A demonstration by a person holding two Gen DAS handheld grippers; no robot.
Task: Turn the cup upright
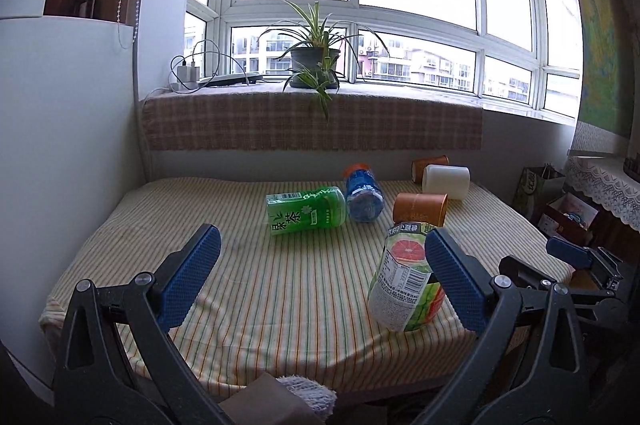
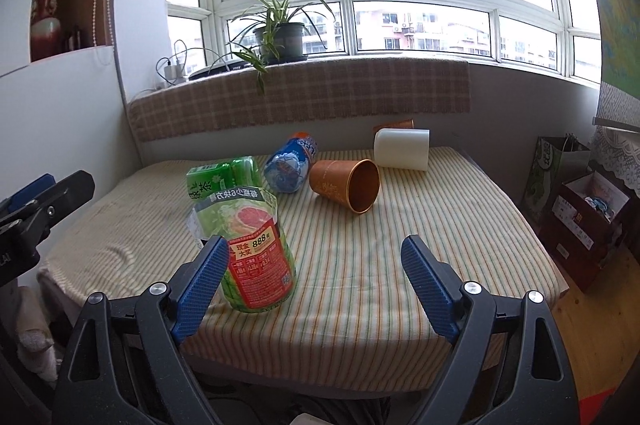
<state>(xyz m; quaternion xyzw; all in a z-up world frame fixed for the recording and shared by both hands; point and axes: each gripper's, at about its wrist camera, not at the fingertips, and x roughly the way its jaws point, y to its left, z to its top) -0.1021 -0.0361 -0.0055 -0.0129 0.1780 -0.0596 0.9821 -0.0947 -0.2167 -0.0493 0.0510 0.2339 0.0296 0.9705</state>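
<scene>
Left wrist view: left gripper, black frame w/ blue textured pads, is held wide open over the near edge of the table; nothing is gripped. Its right pad is seen just in front of a clear plastic bottle w/ grapefruit-and-watermelon label; contact can't be told. Right wrist view: right gripper is likewise spread wide, nothing held, w/ the left pad overlapping the same bottle's side; touching or not can't be told.

Further back, a green plastic tea bottle is laid on its side near the table's middle, w/ a blue-labelled clear bottle w/ orange cap lying just beside it, apparently touching. Just right of those, an orange-brown paper cup is lying on its side, mouth turned toward the right gripper & slightly right; it is well apart from both grippers. Behind it a white cylindrical cup is laid sideways, & a second orange-brown cup is partly hidden behind that, by the wall.

All are set on a striped yellow-green tablecloth. Beyond, a plaid-covered sill is topped by a potted spider plant, chargers & cables, below wide windows. Paper bags & boxes are seen on the floor at right.
</scene>
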